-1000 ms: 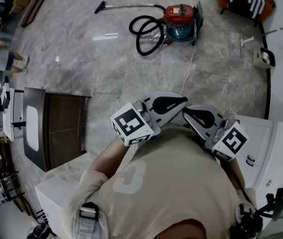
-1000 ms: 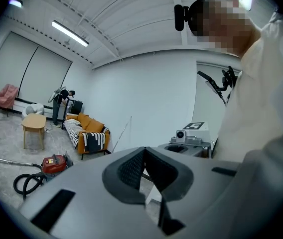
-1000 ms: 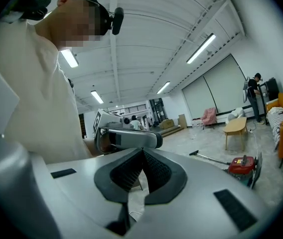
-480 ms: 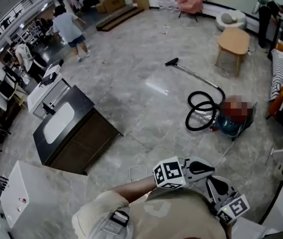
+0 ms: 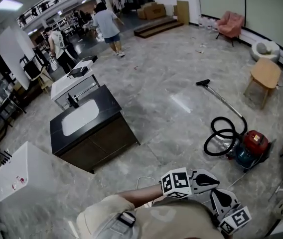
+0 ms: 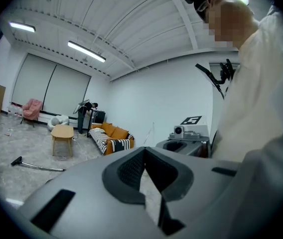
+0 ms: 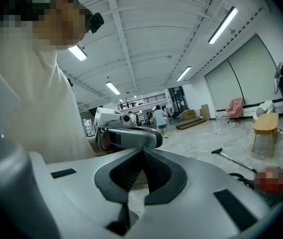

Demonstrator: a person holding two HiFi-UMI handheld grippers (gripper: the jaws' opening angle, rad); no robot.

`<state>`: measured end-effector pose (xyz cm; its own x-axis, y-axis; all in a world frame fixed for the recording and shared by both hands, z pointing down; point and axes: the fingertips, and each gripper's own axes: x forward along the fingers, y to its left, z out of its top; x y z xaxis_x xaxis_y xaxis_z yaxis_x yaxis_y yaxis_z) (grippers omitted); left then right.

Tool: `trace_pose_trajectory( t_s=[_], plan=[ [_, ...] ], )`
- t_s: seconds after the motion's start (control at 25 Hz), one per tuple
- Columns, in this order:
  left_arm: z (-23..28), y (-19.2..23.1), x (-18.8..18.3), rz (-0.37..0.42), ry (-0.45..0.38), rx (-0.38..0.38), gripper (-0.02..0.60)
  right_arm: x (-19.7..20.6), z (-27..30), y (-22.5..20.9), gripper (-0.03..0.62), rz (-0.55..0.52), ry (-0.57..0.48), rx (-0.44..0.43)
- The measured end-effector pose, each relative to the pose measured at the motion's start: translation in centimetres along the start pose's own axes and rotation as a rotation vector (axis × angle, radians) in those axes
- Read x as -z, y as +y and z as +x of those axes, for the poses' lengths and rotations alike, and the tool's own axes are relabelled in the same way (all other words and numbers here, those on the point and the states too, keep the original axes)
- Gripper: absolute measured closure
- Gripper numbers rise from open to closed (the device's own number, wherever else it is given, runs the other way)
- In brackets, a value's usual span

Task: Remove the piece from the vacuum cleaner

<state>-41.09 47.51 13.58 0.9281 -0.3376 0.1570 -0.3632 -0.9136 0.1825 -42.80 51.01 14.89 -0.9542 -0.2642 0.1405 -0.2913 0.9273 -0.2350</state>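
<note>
both grippers are held close to the person's chest, well apart from the work. the left gripper [image 6: 144, 152] has its jaws pressed together with nothing between them; the right gripper [image 7: 142, 152] is likewise closed and empty. the vacuum cleaner [image 5: 251, 147], a red canister, sits on the marble floor ahead and to the person's right, with its black hose [image 5: 220, 138] coiled beside it and the wand [image 5: 227, 102] running out to a floor nozzle [image 5: 203, 82]. every piece appears attached, so the removal is judged not yet begun. likely failures from here: arriving with the jaws closed, so that no piece can be taken; pulling with one gripper only, so that the probably light canister drags or tips instead of the joint releasing; snagging the coiled hose on approach.
</note>
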Motion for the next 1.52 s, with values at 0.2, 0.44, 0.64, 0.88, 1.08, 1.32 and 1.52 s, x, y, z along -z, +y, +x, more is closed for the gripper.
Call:
trace_pose_trajectory(
  t_s=[0.2, 0.44, 0.64, 0.88, 1.08, 1.32, 1.52],
  plan=[
    [1.6, -2.5, 2.1, -0.038, -0.006, 0.073, 0.578, 1.9, -2.4, 0.6, 0.591, 0.019, 0.017, 0.067],
    [-2.8, 4.1, -0.4, 0.012, -0.059, 0.03, 0.578, -0.9, 4.3, -2.1, 0.591, -0.064, 0.028, 0.044],
    [1.2, 2.2, -0.3, -0.052, -0.061, 0.179, 0.578, -0.8, 0.5, -3.1, 0.591, 0.001, 0.026, 0.208],
    [4.3, 1.2, 0.0, -0.063, -0.043, 0.285, 0.578, 0.1, -2.3, -4.2, 0.591, 0.013, 0.018, 0.309],
    [6.6, 0.4, 0.2, -0.033, -0.013, 0.323, 0.578, 0.2, -4.3, -5.2, 0.591, 0.037, -0.02, 0.342],
    [9.1, 0.6, 0.0, -0.04, -0.017, 0.248, 0.578, 0.4, -6.3, -6.8, 0.591, 0.035, -0.049, 0.29],
    [10.2, 1.2, -0.6, -0.05, 0.005, 0.191, 0.578, 0.3, -7.1, -7.8, 0.591, 0.036, -0.042, 0.215]
  ],
)
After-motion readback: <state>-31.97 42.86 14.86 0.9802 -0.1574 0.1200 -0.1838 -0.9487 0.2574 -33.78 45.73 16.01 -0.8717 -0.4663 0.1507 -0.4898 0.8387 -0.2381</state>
